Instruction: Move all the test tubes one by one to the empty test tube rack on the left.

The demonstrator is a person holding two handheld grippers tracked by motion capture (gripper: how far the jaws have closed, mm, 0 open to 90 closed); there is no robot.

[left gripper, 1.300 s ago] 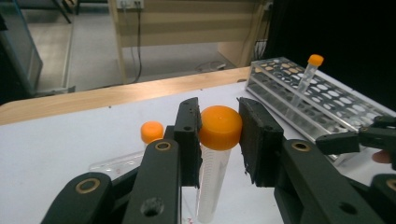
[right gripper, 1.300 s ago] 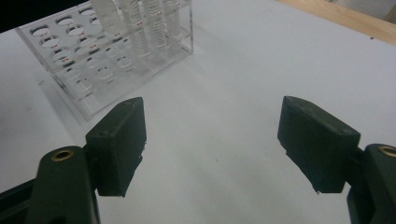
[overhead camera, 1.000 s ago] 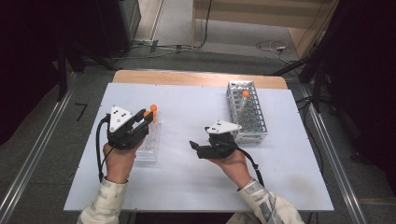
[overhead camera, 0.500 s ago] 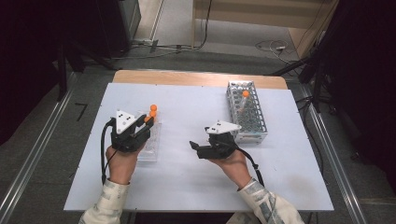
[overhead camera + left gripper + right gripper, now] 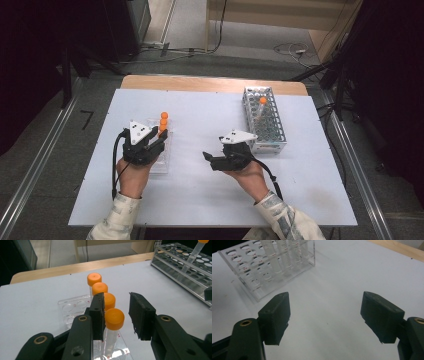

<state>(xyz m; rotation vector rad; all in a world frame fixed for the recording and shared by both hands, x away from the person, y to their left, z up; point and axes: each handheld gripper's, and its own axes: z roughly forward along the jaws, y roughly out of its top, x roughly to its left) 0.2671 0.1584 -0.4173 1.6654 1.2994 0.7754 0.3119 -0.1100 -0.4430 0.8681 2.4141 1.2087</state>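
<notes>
One tube stands in the metal rack, four wait in the clear rack, and the left hand-held gripper, jaws just opening, seems to let go of the nearest tube; the right hand-held gripper waits wide apart.

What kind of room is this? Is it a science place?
Probably a lab workbench. Orange-capped tubes stand in a clear plastic rack, and one more tube sits in a metal test-tube rack on a white table.

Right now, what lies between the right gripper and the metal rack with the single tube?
Nothing: in the high view, the right gripper sits just beside the metal rack, with bare white table around them.
</notes>
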